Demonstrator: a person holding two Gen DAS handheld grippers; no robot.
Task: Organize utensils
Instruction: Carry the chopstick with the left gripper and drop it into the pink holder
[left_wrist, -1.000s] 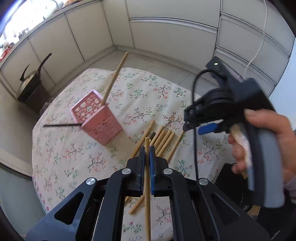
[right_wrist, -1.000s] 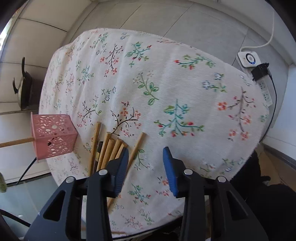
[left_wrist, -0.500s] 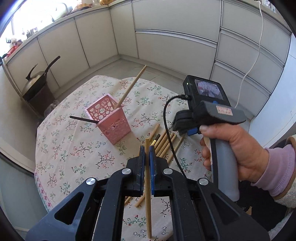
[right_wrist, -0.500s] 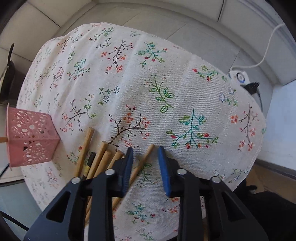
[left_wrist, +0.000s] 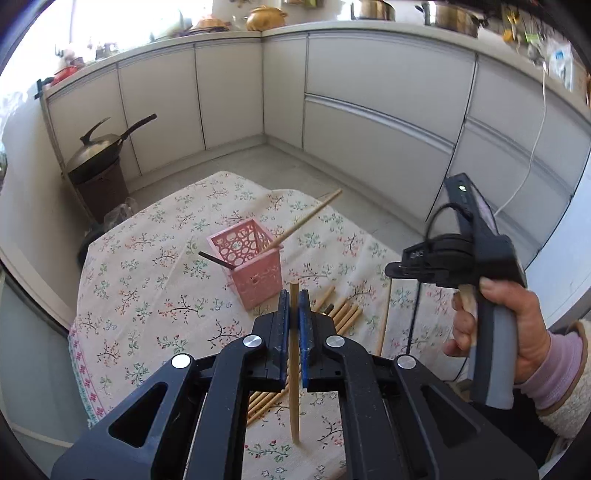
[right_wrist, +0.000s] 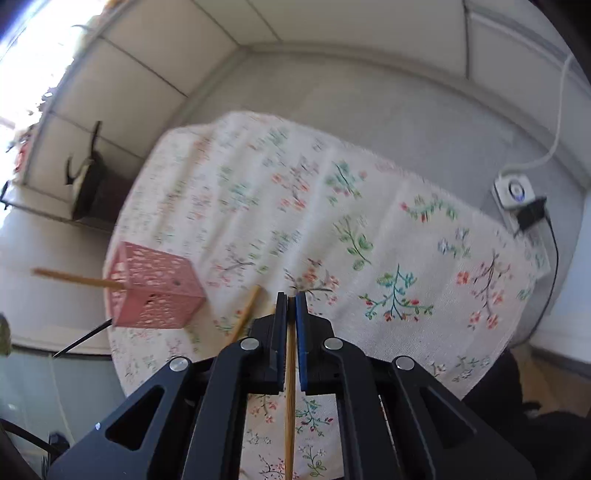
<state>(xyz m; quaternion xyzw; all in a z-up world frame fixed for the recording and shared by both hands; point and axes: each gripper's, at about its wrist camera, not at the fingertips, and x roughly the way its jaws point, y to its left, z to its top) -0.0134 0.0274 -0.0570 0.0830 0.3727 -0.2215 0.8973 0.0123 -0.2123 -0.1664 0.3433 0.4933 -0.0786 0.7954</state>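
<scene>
Left claw (left_wrist: 294, 295) clamped on 1 wooden chopstick (left_wrist: 294, 369), stick upright between the blue pads, tip poking just past them, lower end hanging above the floral cloth on the bench (left_wrist: 147, 295). Right claw (right_wrist: 291, 299) likewise pinched tight on a second wooden chopstick (right_wrist: 290, 398), which runs straight down between its pads toward 6 o'clock in the right wrist view. In the left wrist view the right claw's body shows at 3 o'clock, gripped by a hand (left_wrist: 517, 332) in a lilac sleeve, lifted off the cloth.

Pink lattice holder (left_wrist: 251, 266) stands on the cloth just past the left claw at 12 o'clock; 1 wooden chopstick leans out of it toward 2 o'clock, 1 dark stick (left_wrist: 216, 260) pokes out toward 9 o'clock. Loose chopsticks (left_wrist: 343, 310) lie bunched on the cloth at 1 o'clock of the left claw, beside the holder, partly hidden behind the claw. Right wrist view is blurred; holder at 9 o'clock there. Wok (left_wrist: 99, 147) sits on a stand at 10 o'clock by the cabinets.
</scene>
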